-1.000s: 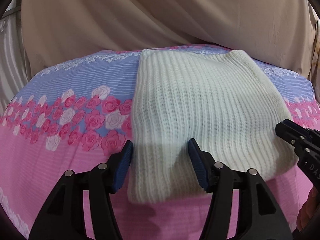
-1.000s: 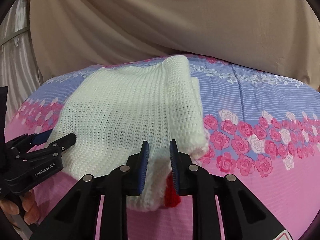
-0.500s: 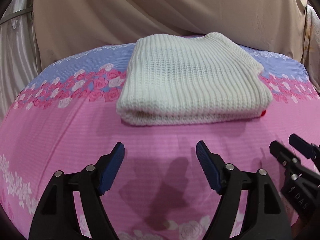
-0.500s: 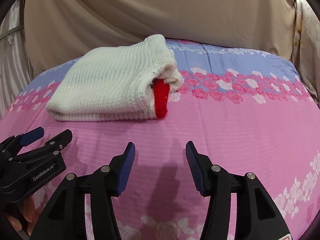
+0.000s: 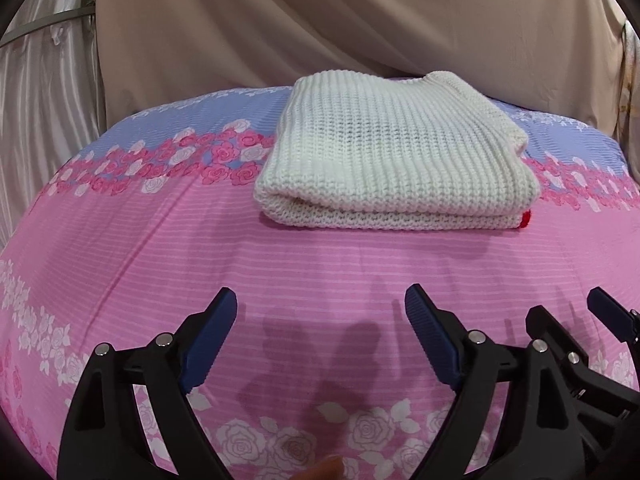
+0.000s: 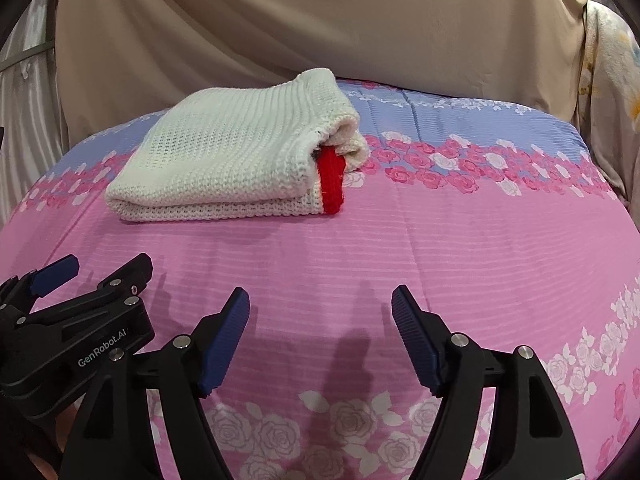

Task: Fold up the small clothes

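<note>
A white knitted garment (image 5: 396, 152) lies folded into a thick rectangle on the pink and blue flowered sheet (image 5: 200, 248). It also shows in the right wrist view (image 6: 236, 156), with a red knitted strip (image 6: 331, 180) sticking out of its right end. My left gripper (image 5: 320, 336) is open and empty, well back from the garment's near edge. My right gripper (image 6: 320, 328) is open and empty too, also short of the garment. Each gripper shows at the edge of the other's view: the right one (image 5: 576, 320), the left one (image 6: 96, 268).
A beige curtain (image 5: 360, 20) hangs close behind the bed. A pale shiny drape (image 5: 44, 92) hangs at the left, and a flowered fabric (image 6: 612, 92) at the right edge. Bare sheet lies between the grippers and the garment.
A second ago both grippers were at the garment's near edge, the right one shut on it. Both have let go, opened wide and pulled back toward me; the garment lies still.
</note>
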